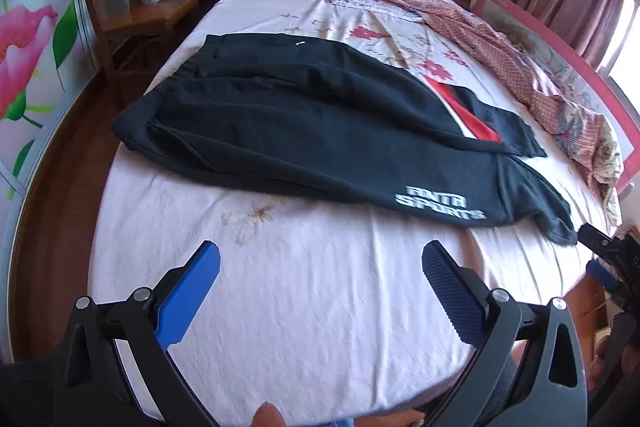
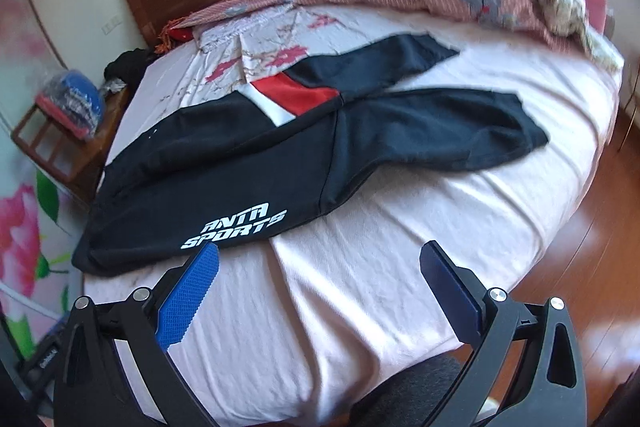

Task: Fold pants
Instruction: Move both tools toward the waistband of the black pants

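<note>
Left gripper (image 1: pixel 320 263) and right gripper (image 2: pixel 319 263): jaws spread wide, holding nothing, above bare sheet. Black pants (image 1: pixel 288 131) lie flat across the bed (image 1: pixel 320 307) (legs slightly parted).

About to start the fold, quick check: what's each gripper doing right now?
Left gripper: open, holding nothing, above bare sheet.
Right gripper: open, holding nothing, just short of the pants.
</note>
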